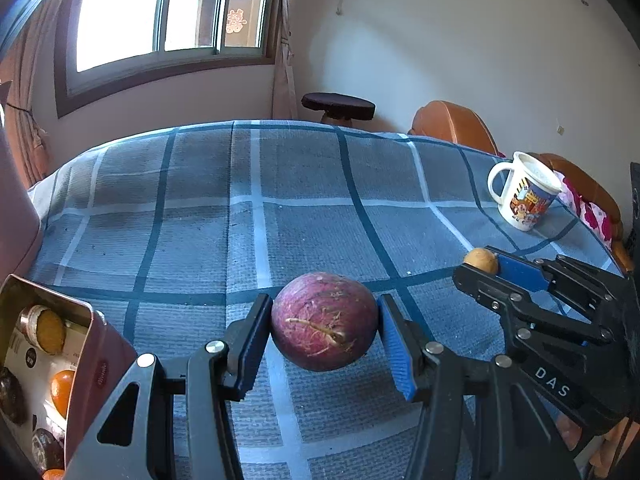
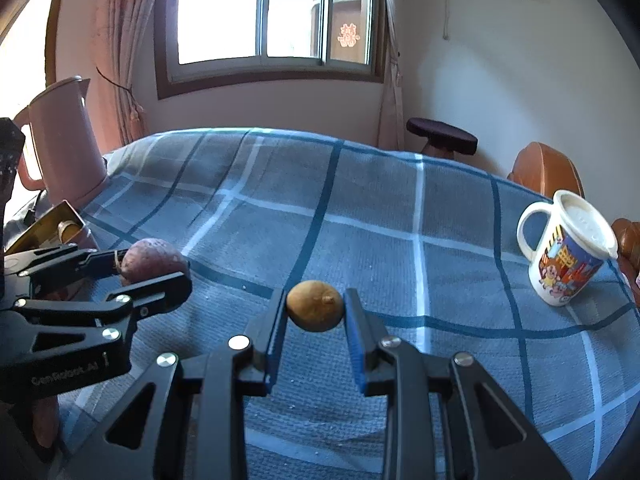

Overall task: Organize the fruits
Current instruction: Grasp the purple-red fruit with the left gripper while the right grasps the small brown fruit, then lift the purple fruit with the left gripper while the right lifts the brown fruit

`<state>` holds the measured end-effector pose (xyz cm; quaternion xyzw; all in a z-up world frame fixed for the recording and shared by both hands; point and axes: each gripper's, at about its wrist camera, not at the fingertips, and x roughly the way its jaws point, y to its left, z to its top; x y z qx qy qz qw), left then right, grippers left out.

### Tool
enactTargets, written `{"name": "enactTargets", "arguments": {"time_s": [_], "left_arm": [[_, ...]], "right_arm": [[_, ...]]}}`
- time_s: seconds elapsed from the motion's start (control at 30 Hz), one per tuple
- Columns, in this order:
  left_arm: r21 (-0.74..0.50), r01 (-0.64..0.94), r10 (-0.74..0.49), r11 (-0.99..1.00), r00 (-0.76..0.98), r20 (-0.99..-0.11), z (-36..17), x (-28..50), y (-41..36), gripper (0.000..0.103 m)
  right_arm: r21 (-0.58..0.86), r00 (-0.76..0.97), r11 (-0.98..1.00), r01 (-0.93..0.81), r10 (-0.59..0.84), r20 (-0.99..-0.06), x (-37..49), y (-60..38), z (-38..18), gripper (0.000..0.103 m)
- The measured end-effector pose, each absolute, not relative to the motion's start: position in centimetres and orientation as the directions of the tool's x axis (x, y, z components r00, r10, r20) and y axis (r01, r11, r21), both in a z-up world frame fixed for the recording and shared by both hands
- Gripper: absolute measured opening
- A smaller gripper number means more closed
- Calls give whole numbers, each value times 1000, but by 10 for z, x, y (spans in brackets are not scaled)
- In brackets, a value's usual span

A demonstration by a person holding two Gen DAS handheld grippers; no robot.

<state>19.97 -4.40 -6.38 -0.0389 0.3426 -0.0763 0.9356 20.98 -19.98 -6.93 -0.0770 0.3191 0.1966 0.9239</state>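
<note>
My left gripper (image 1: 325,334) is shut on a round purple passion fruit (image 1: 324,320), held just above the blue checked tablecloth (image 1: 200,208). My right gripper (image 2: 315,320) is shut on a small tan longan (image 2: 315,310), also lifted off the cloth. In the left wrist view the right gripper (image 1: 486,270) shows at the right with the longan (image 1: 481,261) at its tips. In the right wrist view the left gripper (image 2: 160,270) appears at the left with the passion fruit (image 2: 154,260). An open metal tin (image 1: 96,344) at the lower left holds an orange fruit (image 1: 63,392) and dark round fruits.
A white cartoon mug (image 1: 524,192) with a lid stands at the table's right edge. A pink kettle (image 2: 66,140) stands at the far left corner. Brown chairs (image 1: 456,124) and a dark stool (image 1: 338,106) lie beyond the table.
</note>
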Motion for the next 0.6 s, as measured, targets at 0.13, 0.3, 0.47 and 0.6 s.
{"name": "enactTargets", "arguments": {"time_s": [0.13, 0.3, 0.47, 0.6], "left_arm": [[-117, 116, -164, 986, 769, -617, -61, 195, -44, 55], [-91, 114, -146, 989, 788, -598, -58, 190, -47, 55], [-68, 112, -130, 991, 803, -582, -57, 186, -49, 55], [-52, 112, -122, 992, 812, -571, -55, 182, -51, 55]], "right_arm": [[-11, 731, 912, -410, 321, -602, 207, -202, -67, 31], [-13, 749, 913, -407, 326, -577, 203, -203, -64, 31], [-18, 765, 915, -404, 327, -555, 198, -205, -61, 31], [-16, 774, 915, -403, 331, -540, 196, -206, -59, 31]]}}
